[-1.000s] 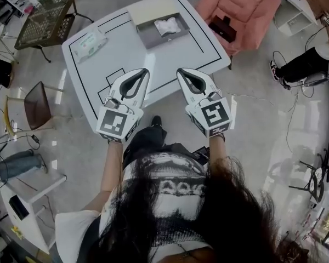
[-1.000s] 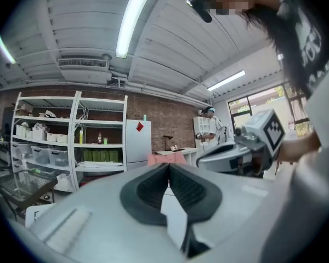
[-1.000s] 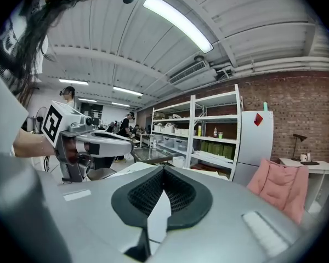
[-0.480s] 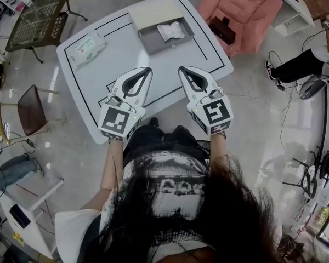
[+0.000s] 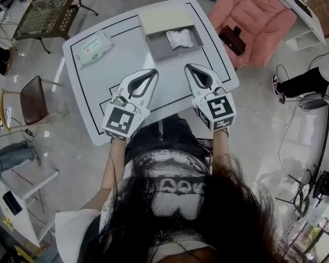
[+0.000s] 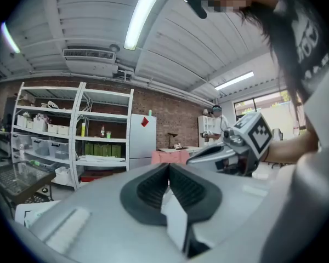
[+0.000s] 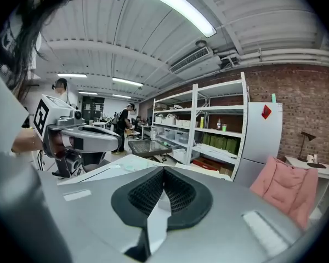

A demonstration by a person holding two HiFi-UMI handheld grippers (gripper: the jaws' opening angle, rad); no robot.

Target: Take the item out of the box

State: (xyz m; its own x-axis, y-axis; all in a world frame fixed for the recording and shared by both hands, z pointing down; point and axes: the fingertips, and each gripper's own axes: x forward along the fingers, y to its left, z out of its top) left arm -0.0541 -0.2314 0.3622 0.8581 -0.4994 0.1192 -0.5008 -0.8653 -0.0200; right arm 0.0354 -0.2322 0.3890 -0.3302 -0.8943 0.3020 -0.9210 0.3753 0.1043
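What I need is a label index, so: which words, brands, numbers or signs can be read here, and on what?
No text reads clearly.
shirt: large pale print, too blurred to read.
white pack: green-printed label, too small to read.
left gripper and right gripper: square markers on their cubes, no words.

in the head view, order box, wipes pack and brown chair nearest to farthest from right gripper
1. box: just ahead of the right gripper, on the table
2. wipes pack: table's far-left corner
3. brown chair: off the table, far left
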